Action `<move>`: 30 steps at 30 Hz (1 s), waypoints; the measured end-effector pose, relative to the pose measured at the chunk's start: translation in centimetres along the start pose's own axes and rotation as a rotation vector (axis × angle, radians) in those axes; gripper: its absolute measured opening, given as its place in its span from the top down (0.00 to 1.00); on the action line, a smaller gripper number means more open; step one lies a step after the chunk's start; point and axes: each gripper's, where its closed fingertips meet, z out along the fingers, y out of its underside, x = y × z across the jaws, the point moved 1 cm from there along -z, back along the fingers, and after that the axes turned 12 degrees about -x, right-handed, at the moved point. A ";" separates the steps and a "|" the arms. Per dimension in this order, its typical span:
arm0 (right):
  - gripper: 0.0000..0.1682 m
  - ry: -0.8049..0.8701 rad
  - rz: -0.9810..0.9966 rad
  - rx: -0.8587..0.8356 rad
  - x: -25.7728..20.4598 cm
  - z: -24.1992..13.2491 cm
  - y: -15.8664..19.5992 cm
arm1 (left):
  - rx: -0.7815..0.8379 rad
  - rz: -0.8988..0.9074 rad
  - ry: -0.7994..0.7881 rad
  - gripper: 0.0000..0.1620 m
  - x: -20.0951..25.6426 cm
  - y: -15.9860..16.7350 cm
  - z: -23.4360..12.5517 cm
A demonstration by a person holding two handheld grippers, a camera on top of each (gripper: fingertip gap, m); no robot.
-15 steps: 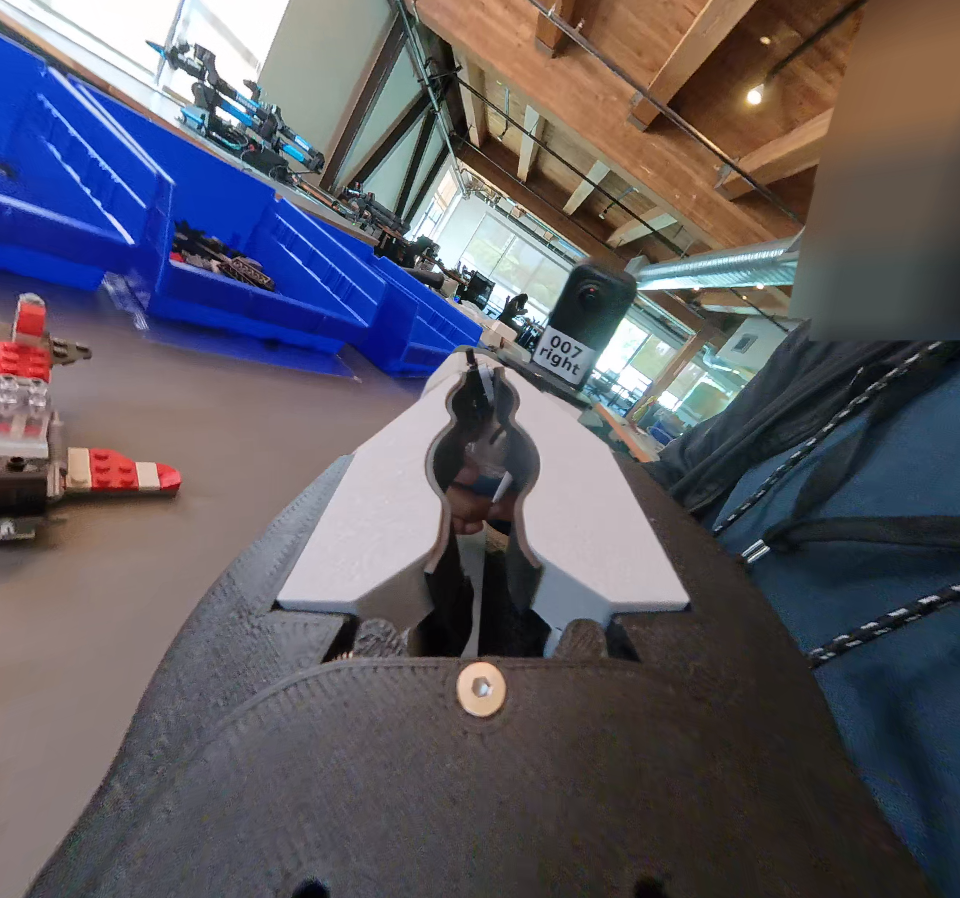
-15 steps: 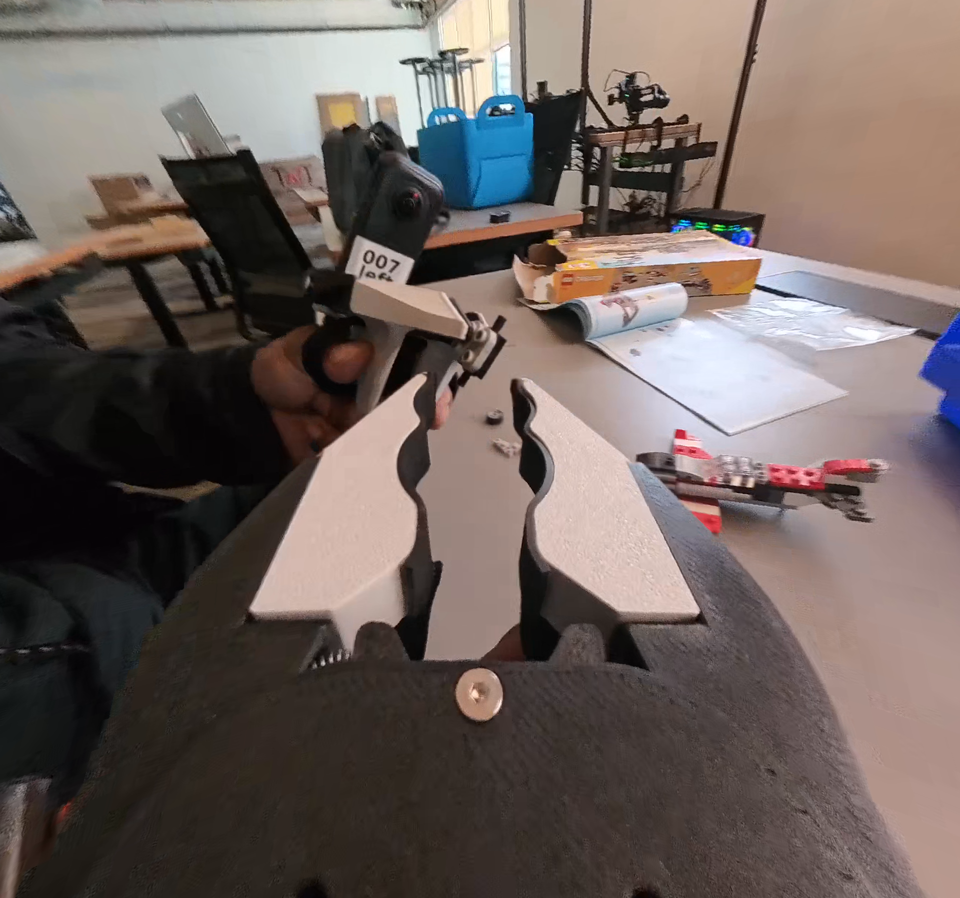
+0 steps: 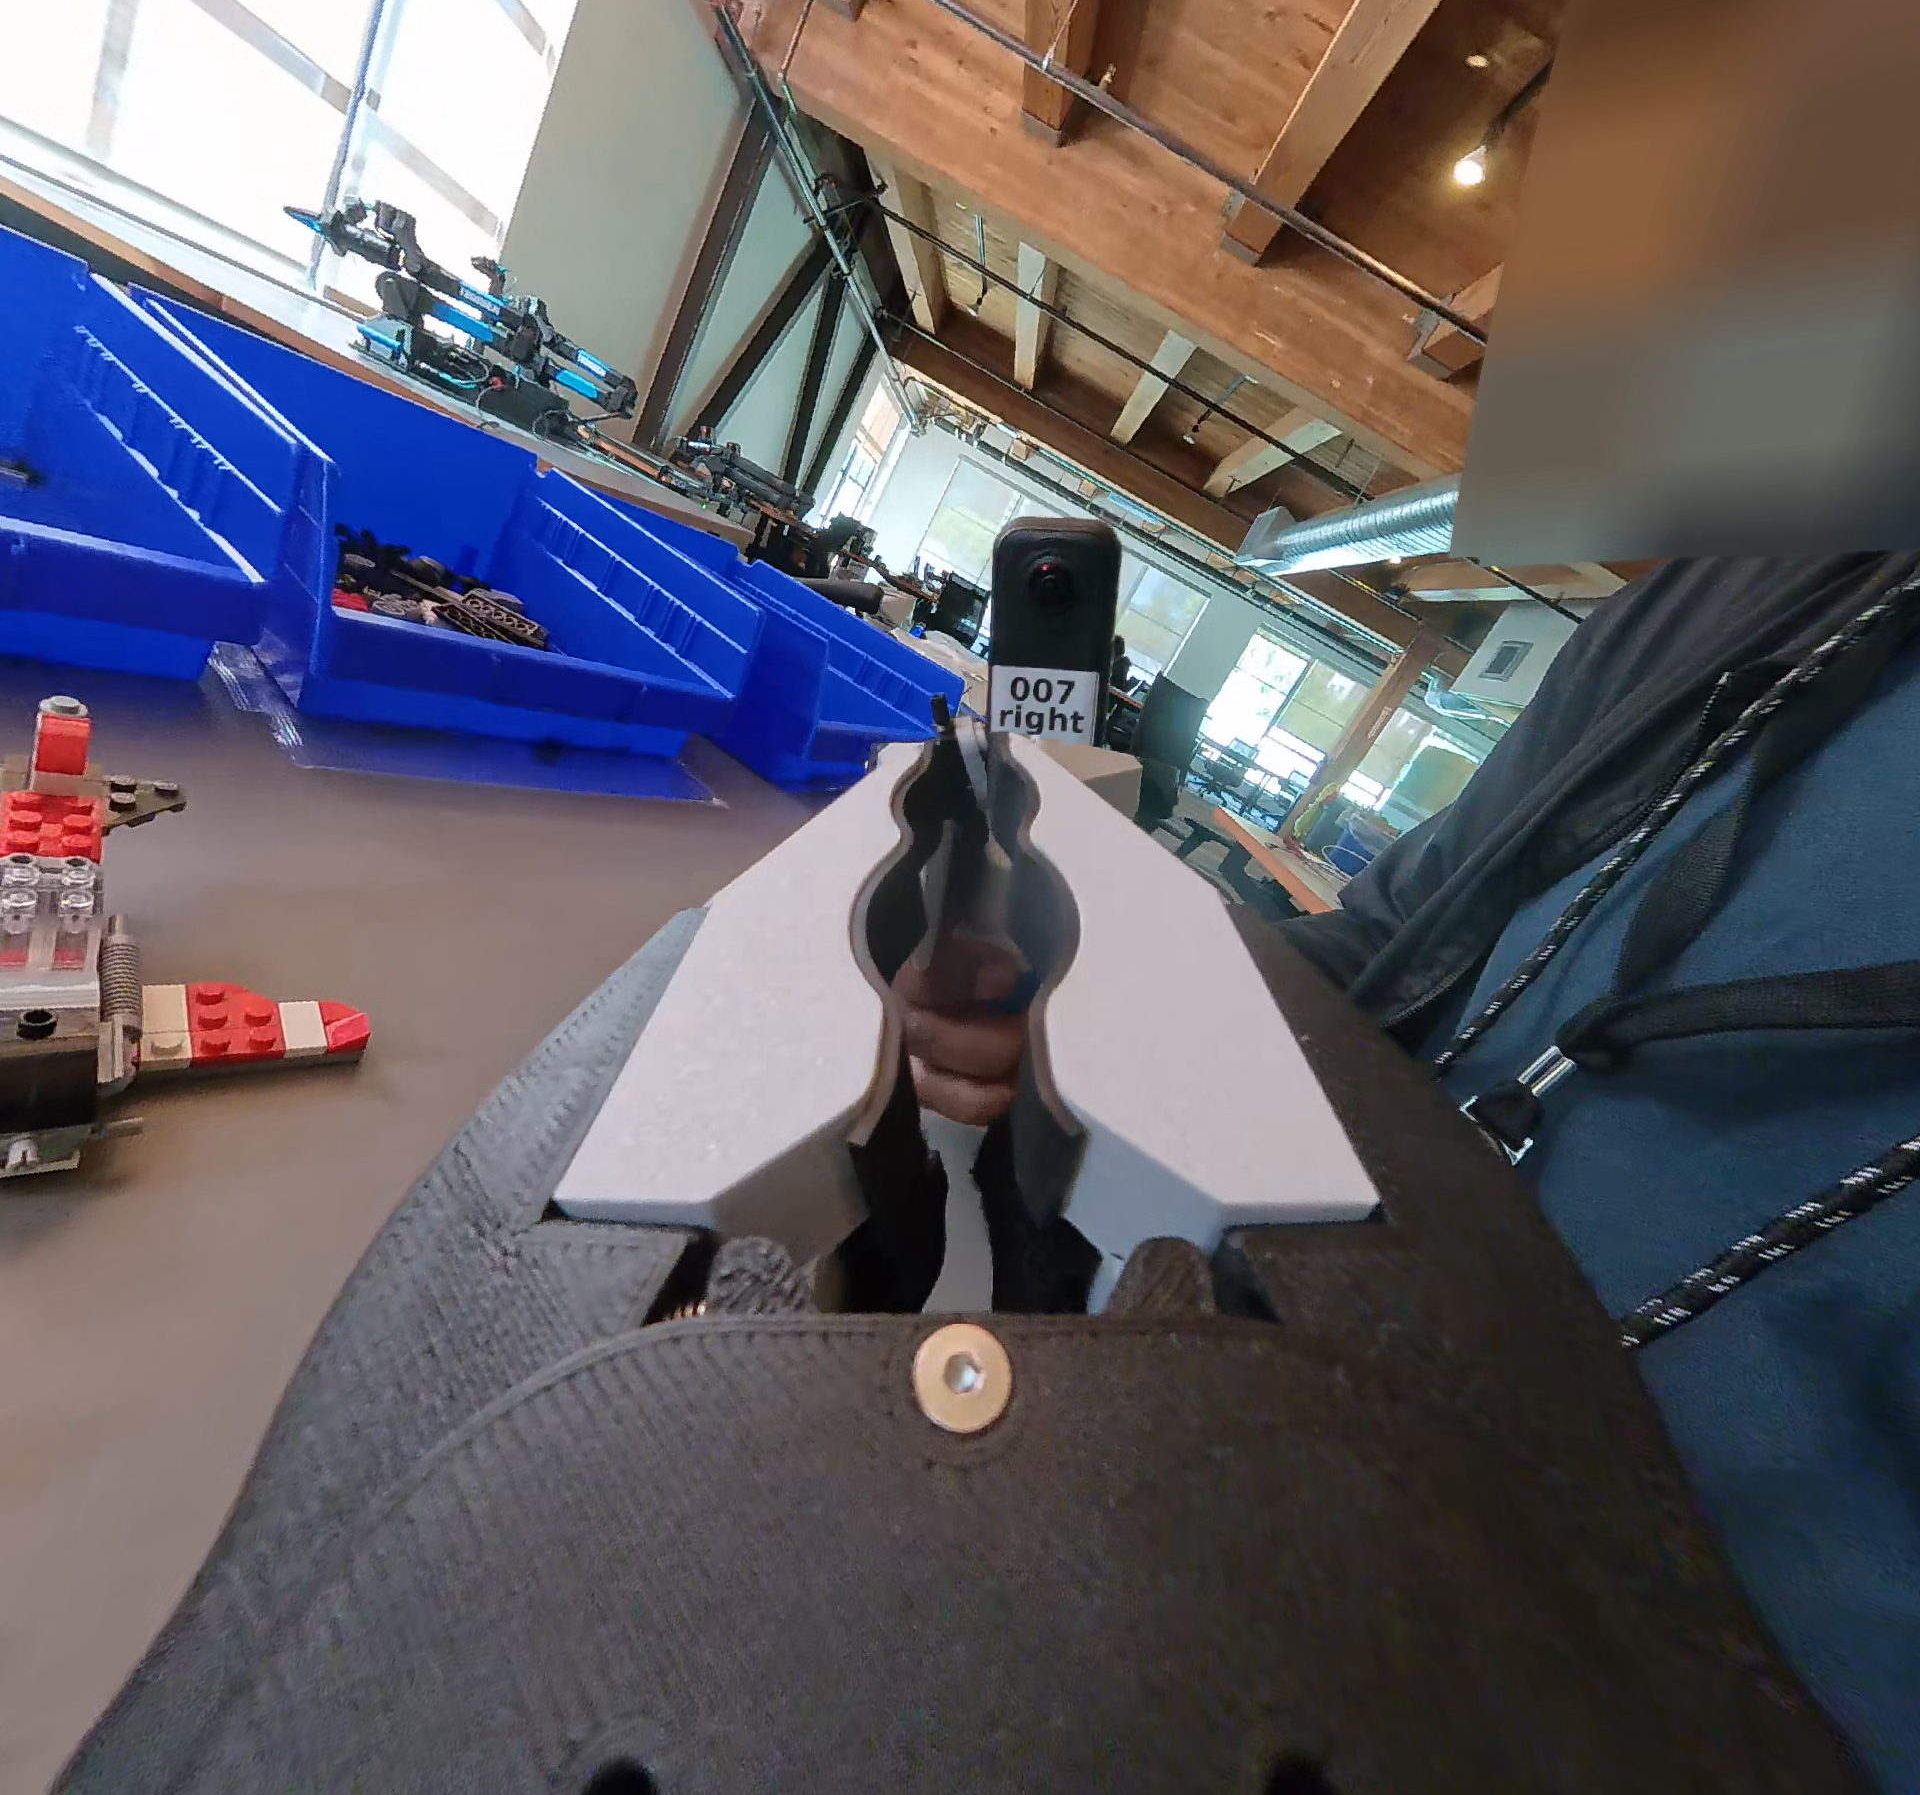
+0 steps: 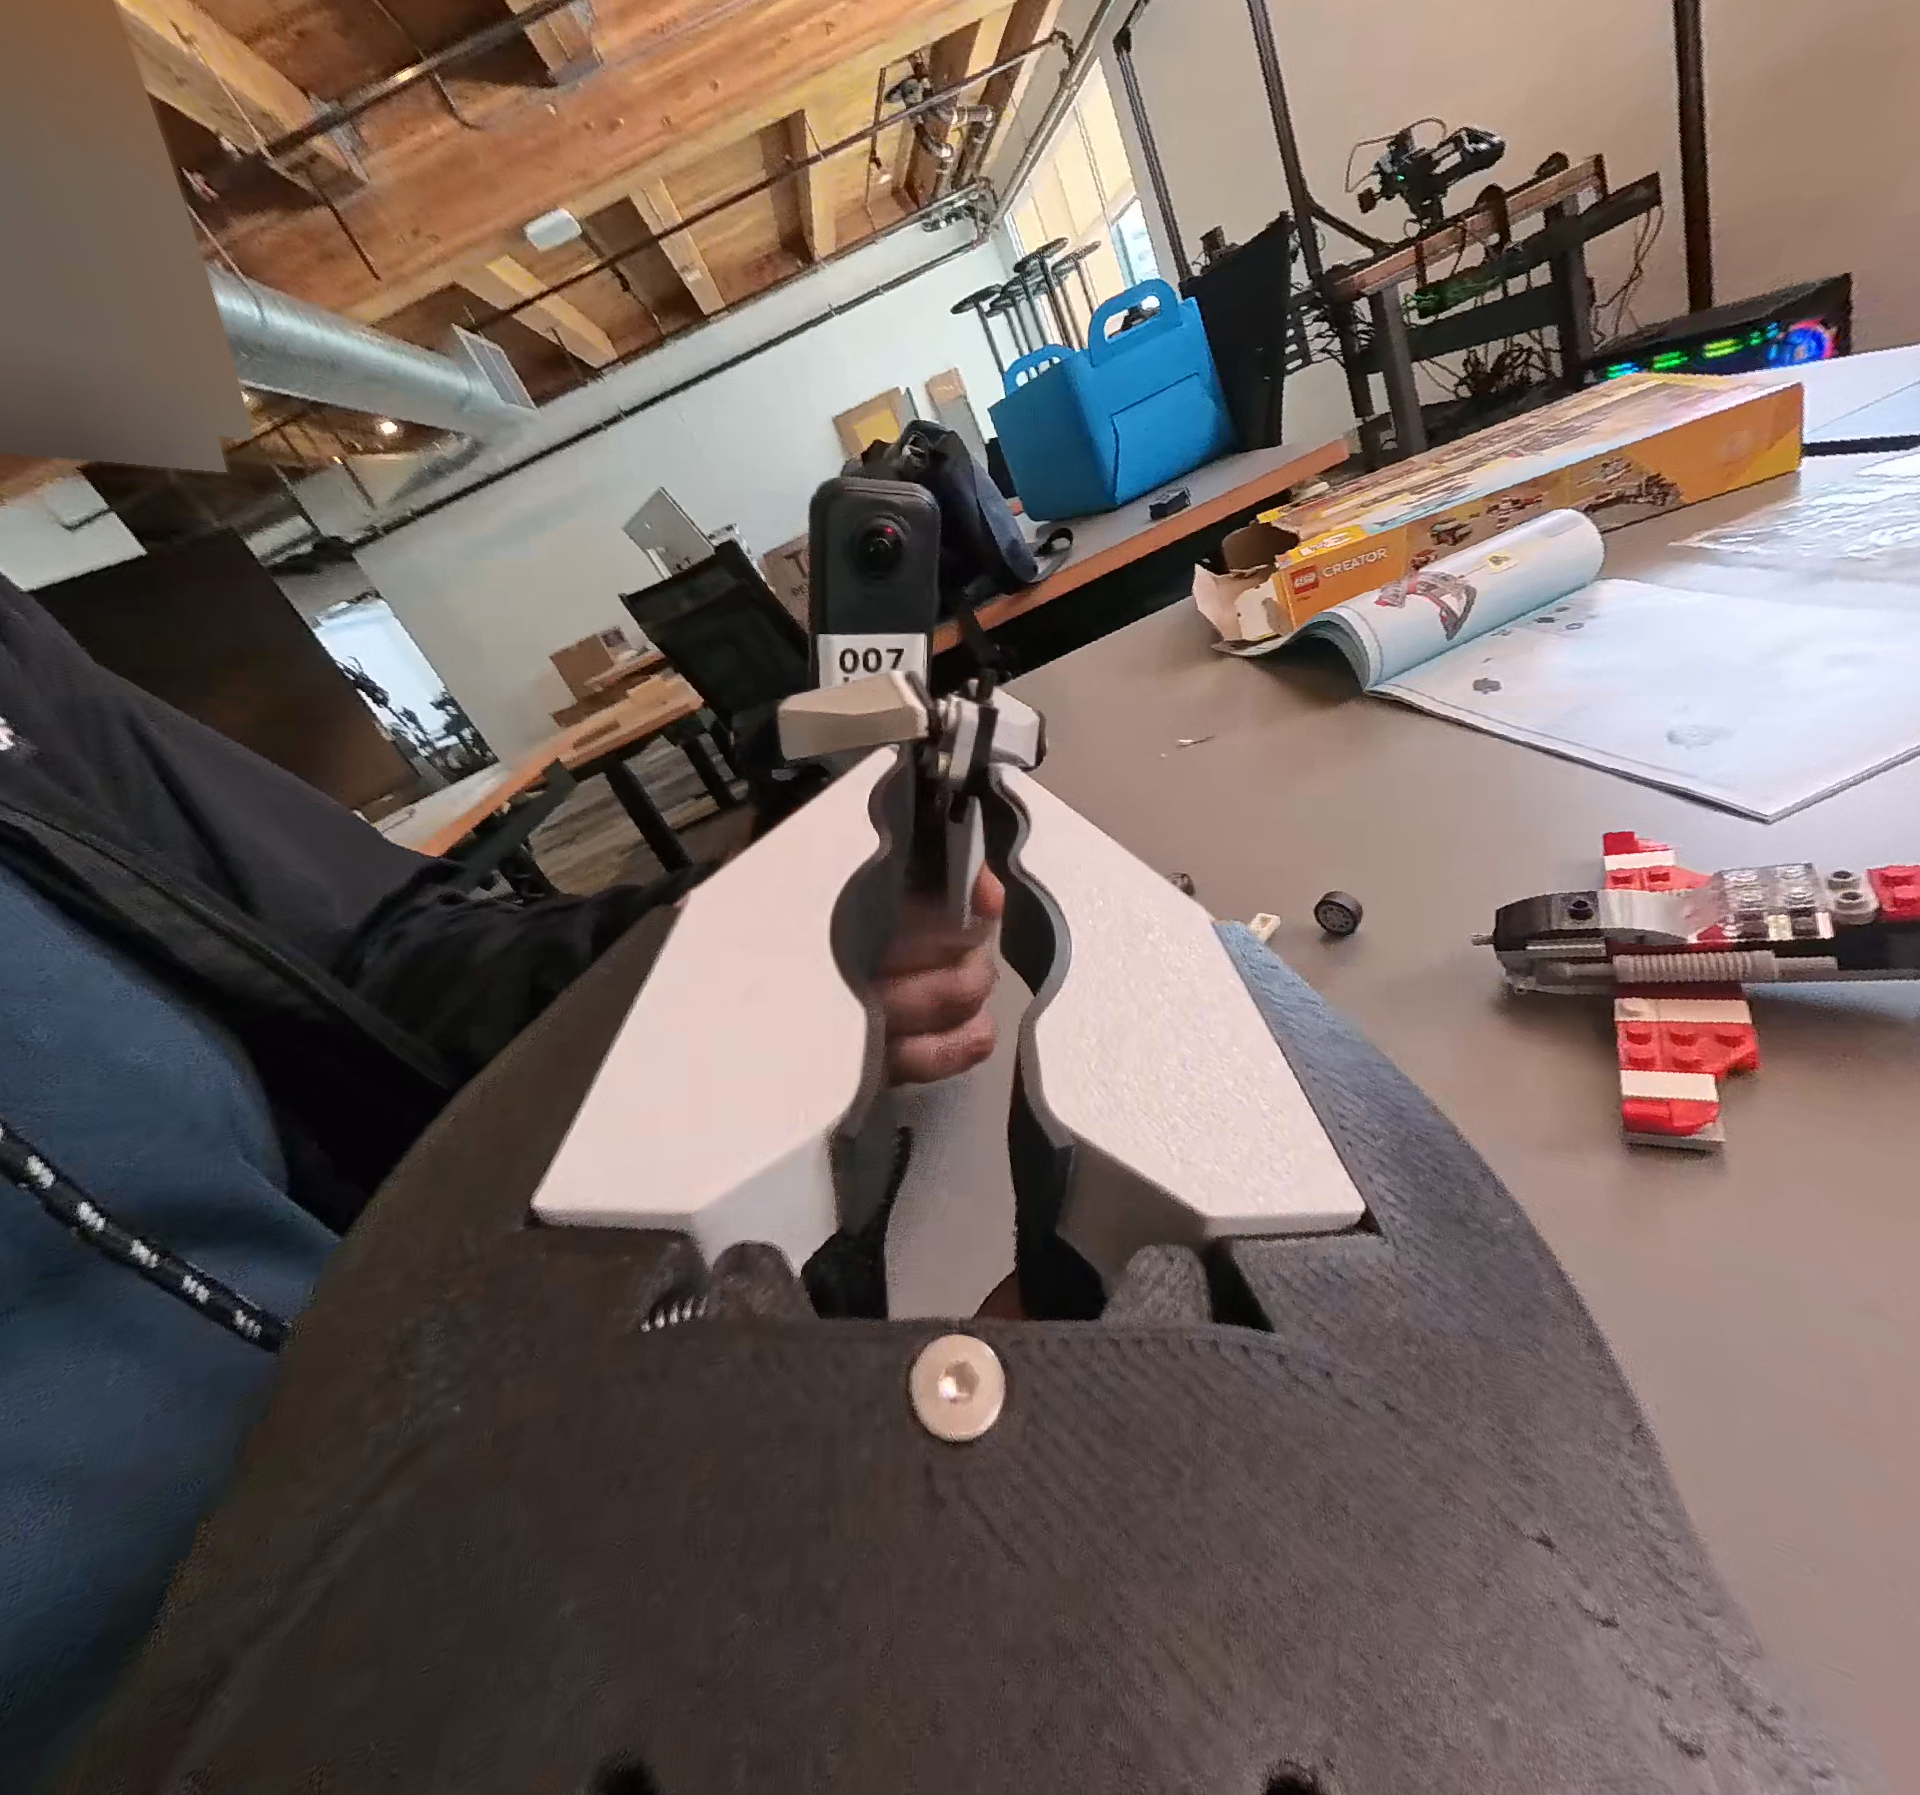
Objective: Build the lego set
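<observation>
The half-built plane (image 4: 1704, 956), red and white wings on a grey and black body with a clear studded section, lies flat on the table (image 4: 1351, 789), off to the right of the right gripper (image 4: 951, 784) and to the left of the left gripper (image 3: 966, 758). A loose black wheel (image 4: 1337, 911) sits between the plane and the right gripper.

The left gripper is pinched on a small dark part (image 4: 951, 737), held up off the table. The right gripper meets it tip to tip, fingertips drawn close about the same part; whether they actually clamp it I cannot tell. Each hand (image 4: 935, 1007) wraps its handle upright, and each gripper's black camera carries a white printed tag (image 4: 871, 659).

Beyond the plane, ahead and right of the right gripper, are an open printed booklet (image 4: 1621, 665) and a yellow branded box (image 4: 1558, 488). Blue bins (image 3: 499, 602) stand ahead and left of the left gripper, one holding dark pieces.
</observation>
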 end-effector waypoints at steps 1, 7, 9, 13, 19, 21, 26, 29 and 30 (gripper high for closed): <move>0.93 -0.007 0.006 0.006 -0.1 0.0 0.0 | 0.004 0.003 0.003 0.95 0.1 0.0 0.0; 0.94 -0.019 0.018 0.025 -0.3 -0.1 -0.2 | 0.026 0.000 0.022 0.95 0.3 -0.1 0.1; 0.94 -0.026 0.020 0.028 -0.3 -0.1 -0.2 | 0.031 -0.009 0.031 0.95 0.4 -0.1 0.1; 0.95 -0.019 0.013 0.036 -0.4 -0.1 -0.2 | 0.043 -0.027 0.043 0.95 0.4 -0.2 0.1; 0.95 -0.026 0.006 0.048 -0.6 -0.1 -0.4 | 0.053 -0.064 0.066 0.97 0.7 -0.4 0.1; 0.94 -0.015 0.021 0.039 -0.1 -0.1 -0.4 | 0.045 -0.078 0.043 0.95 0.3 -0.4 0.1; 0.82 0.117 -0.006 -0.009 2.2 -0.6 0.1 | 0.053 -0.226 -0.041 0.96 -2.2 0.0 -0.8; 0.78 0.225 -0.109 -0.074 3.4 -1.0 0.6 | 0.016 -0.364 -0.050 0.96 -3.4 1.1 -1.3; 0.76 0.253 -0.158 -0.105 3.5 -1.0 0.8 | -0.013 -0.414 -0.041 0.96 -3.7 1.7 -1.2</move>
